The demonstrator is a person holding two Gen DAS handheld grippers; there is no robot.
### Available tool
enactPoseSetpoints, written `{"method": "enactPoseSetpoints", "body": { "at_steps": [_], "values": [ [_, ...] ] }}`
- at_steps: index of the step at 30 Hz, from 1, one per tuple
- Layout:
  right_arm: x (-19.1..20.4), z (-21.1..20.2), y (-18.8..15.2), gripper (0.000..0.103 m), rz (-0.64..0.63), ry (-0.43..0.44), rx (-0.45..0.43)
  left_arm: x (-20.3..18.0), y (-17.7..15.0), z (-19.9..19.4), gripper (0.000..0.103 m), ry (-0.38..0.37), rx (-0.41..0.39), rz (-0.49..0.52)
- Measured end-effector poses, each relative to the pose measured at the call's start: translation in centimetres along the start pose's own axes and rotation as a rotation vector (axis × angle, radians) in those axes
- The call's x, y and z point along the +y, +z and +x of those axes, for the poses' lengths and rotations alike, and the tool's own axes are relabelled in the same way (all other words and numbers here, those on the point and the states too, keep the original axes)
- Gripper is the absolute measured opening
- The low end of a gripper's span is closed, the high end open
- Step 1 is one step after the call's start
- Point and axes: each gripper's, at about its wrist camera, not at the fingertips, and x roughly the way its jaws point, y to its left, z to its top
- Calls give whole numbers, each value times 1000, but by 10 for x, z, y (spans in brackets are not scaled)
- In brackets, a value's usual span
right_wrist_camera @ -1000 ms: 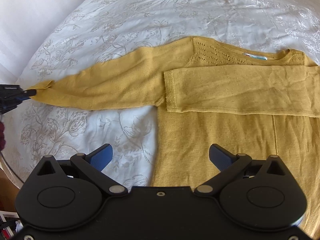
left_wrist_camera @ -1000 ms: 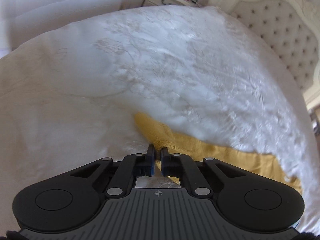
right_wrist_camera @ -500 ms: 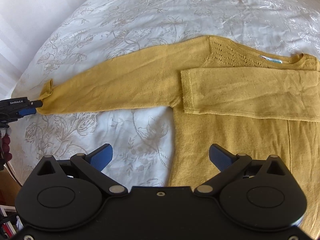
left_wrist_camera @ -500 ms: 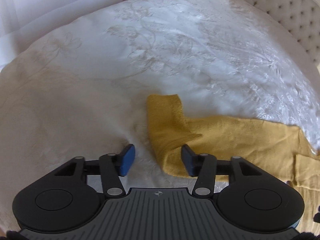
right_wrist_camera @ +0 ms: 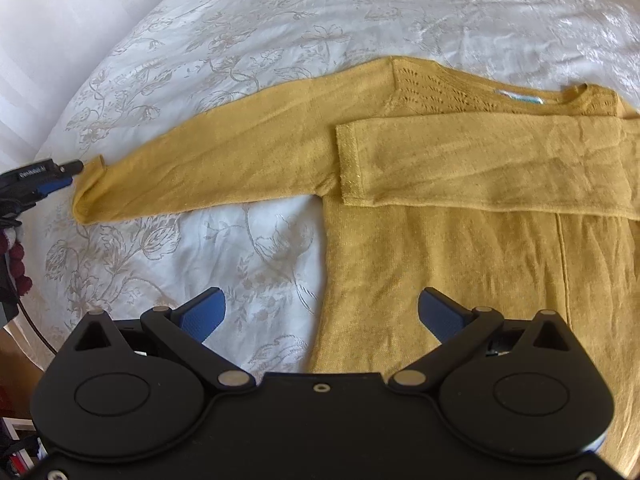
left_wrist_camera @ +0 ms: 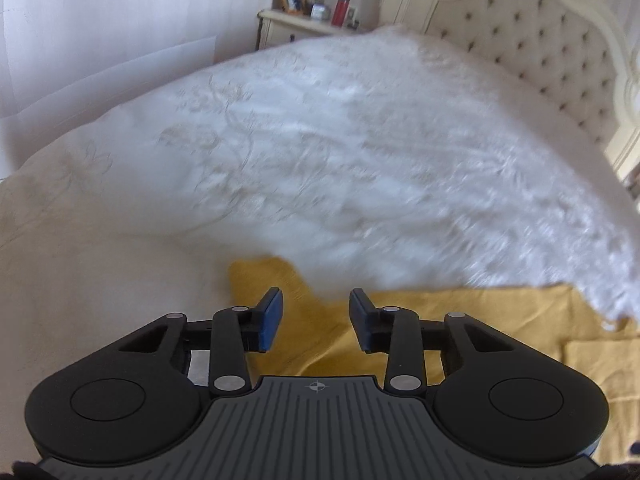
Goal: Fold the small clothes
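1. Broadly, the bed (right_wrist_camera: 360, 12) serves as the folding surface: its white bedspread (left_wrist_camera: 320, 168) is smooth, slightly glossy damask with a woven flower-and-vine pattern, wide and flat enough to spread a garment out in full.
2. Lying on it is the mustard sweater (right_wrist_camera: 460, 264), back up, a fine soft knit that creases lightly, with an openwork band across the shoulders and a pale label at the neck.
3. Its folded sleeve (right_wrist_camera: 480, 164) already lies across the chest, cuff edge straight, which suggests the fold is partly done.
4. Its other sleeve (right_wrist_camera: 224, 160) stretches out flat towards the edge of the bed, probably laid straight so it can be folded over next; the cuff (right_wrist_camera: 86, 196) curls up a little at its end.
5. At that cuff sits the left gripper (left_wrist_camera: 316, 320), its jaws parted and just now closing in; the cuff fabric lies between and below them, and the blue pads (left_wrist_camera: 270, 314) do not press on it yet. Blur softens this view.
6. Hovering over the sweater's side seam, the right gripper (right_wrist_camera: 320, 312) has its jaws spread wide and empty, angled steeply down, likely waiting to steady the body or take the hem.
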Motion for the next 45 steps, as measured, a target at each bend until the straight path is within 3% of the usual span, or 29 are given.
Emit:
{"method": "enactPoseSetpoints", "body": {
  "at_steps": [3,6,8,10,15,21,24,27,29,30,31,32,33,35,40,45],
  "values": [
    [-10,-2,-4,102,18,11,-3,-13,8,-7,30,-29,-22,-11],
    [-20,-7,-6,102,29,32,-7,-25,7,-4,31,15,17,31],
    [-24,-11,-3,102,24,60,-19,-31,1,-3,37,78,39,43],
    [-24,-12,5,102,3,87,-37,-34,-8,-4,62,146,43,52],
    [-2,-7,39,102,-85,170,-63,-23,-25,-10,67,230,61,23],
    [59,5,84,102,-211,242,-102,8,-25,-8,67,203,96,-69],
    [85,12,98,102,-227,265,-109,9,-29,3,68,142,133,-62],
    [99,19,101,102,-227,278,-94,6,-34,19,68,139,142,-45],
    [100,22,98,102,-223,282,-72,5,-35,27,66,129,131,-46],
    [100,24,94,102,-225,275,-61,4,-35,30,55,111,120,-44],
    [97,24,90,102,-227,263,-50,3,-34,31,26,102,109,-41],
    [94,23,86,102,-226,252,-41,1,-32,33,12,110,104,-42],
    [89,23,81,102,-220,243,-33,2,-31,32,5,106,94,-54],
    [75,20,72,102,-184,227,-15,4,-27,29,5,49,70,-102],
    [30,12,48,102,-72,177,-2,-13,-9,12,5,-2,9,-129],
    [-17,2,28,102,42,168,-4,-70,17,-17,5,-91,-91,-42]
  ]
}}
